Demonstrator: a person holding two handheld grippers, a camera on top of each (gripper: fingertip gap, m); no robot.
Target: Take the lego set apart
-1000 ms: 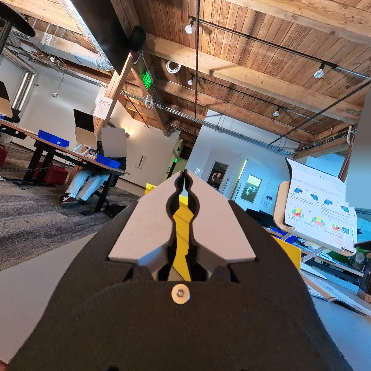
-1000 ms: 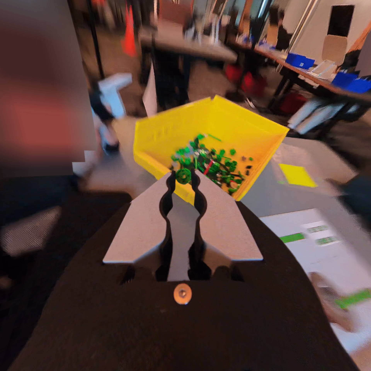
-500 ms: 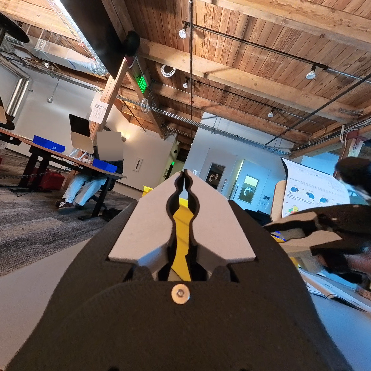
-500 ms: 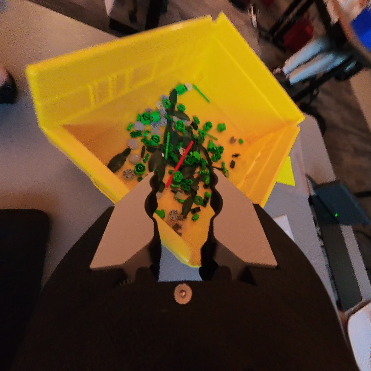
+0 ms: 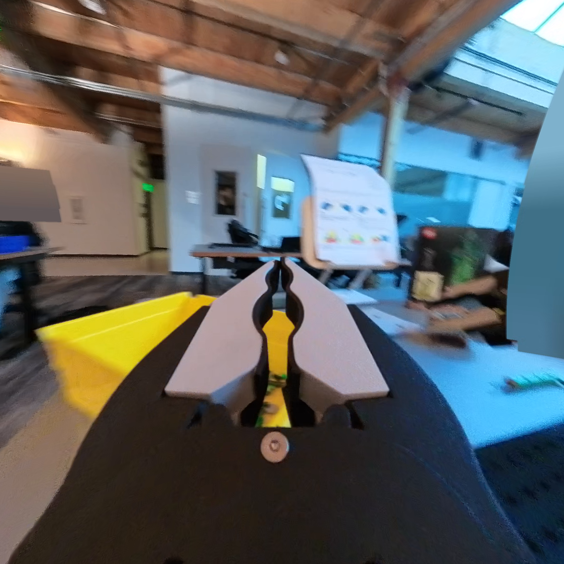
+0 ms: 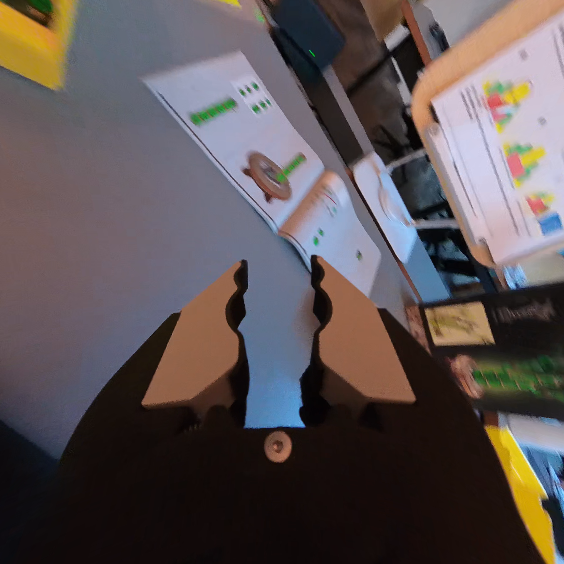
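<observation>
The left gripper [image 5: 280,265] has its jaws nearly closed on nothing; the right gripper [image 6: 278,262] has its jaws parted and empty over the grey table [image 6: 91,213]. The yellow bin [image 5: 122,332], lower left in the left wrist view, holds loose green pieces [image 5: 276,380] seen between the fingers. A green lego piece [image 5: 535,381] lies at right on the table. Judging by this, most is apart; that piece probably remains. An open instruction booklet [image 6: 244,146] lies mid-frame.

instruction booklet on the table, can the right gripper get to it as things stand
Probably yes: the right gripper is open and empty, the open instruction booklet lies flat just beyond its fingertips, with only bare grey table between.
</observation>
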